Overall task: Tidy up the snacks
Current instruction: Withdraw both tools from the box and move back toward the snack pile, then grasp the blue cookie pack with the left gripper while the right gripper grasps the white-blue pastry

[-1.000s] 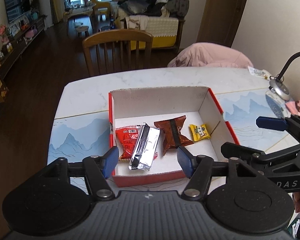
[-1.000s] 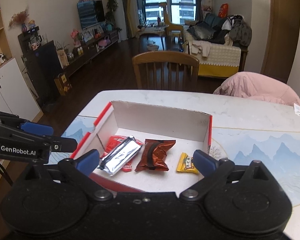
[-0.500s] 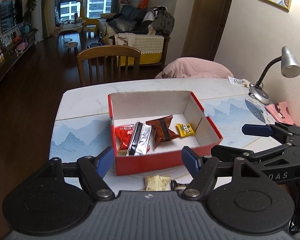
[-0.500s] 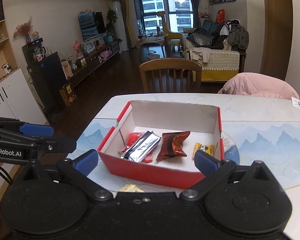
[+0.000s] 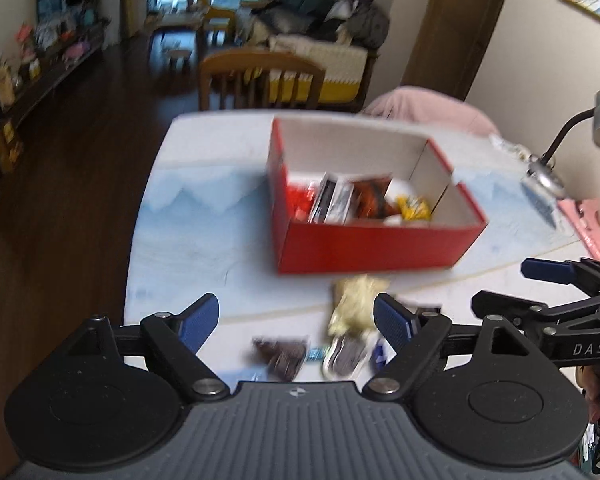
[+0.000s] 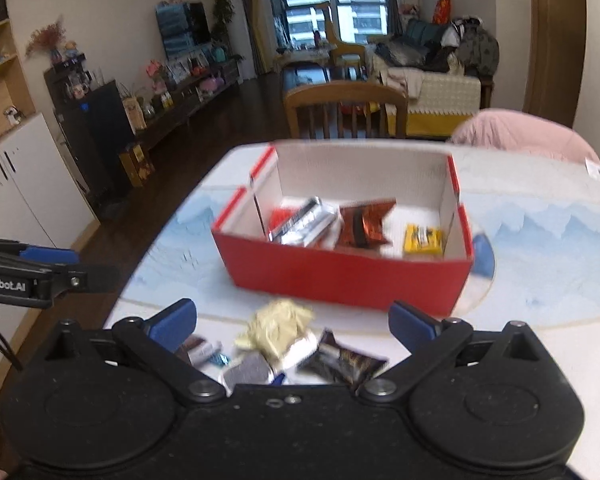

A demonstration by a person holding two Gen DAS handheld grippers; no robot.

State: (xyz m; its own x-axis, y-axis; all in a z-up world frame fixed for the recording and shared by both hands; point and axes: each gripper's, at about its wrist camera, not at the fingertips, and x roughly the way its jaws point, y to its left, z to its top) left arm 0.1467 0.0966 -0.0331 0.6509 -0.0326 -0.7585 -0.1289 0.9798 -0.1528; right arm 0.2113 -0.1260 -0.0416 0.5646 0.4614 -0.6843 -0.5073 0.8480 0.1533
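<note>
A red cardboard box (image 5: pixel 364 246) (image 6: pixel 340 276) stands on the table. Inside lie a red packet, a silver packet (image 6: pixel 304 226), a brown packet (image 6: pixel 362 224) and a yellow packet (image 6: pixel 422 240). Loose snacks lie on the table in front of the box: a pale yellow packet (image 5: pixel 356 304) (image 6: pixel 276 328), a dark brown packet (image 5: pixel 282 354) (image 6: pixel 344 362) and a grey one (image 5: pixel 346 356). My left gripper (image 5: pixel 296 320) is open and empty above them. My right gripper (image 6: pixel 292 320) is open and empty, over the same pile.
A wooden chair (image 6: pixel 344 110) stands at the table's far side. A pink cushion (image 6: pixel 520 134) lies at the far right. A desk lamp (image 5: pixel 560 148) stands on the right of the table. The table's left edge drops to a dark floor.
Both grippers have pulled back from over the box toward the near edge. The loose snacks in front of the box have come into view. Both stay open.
</note>
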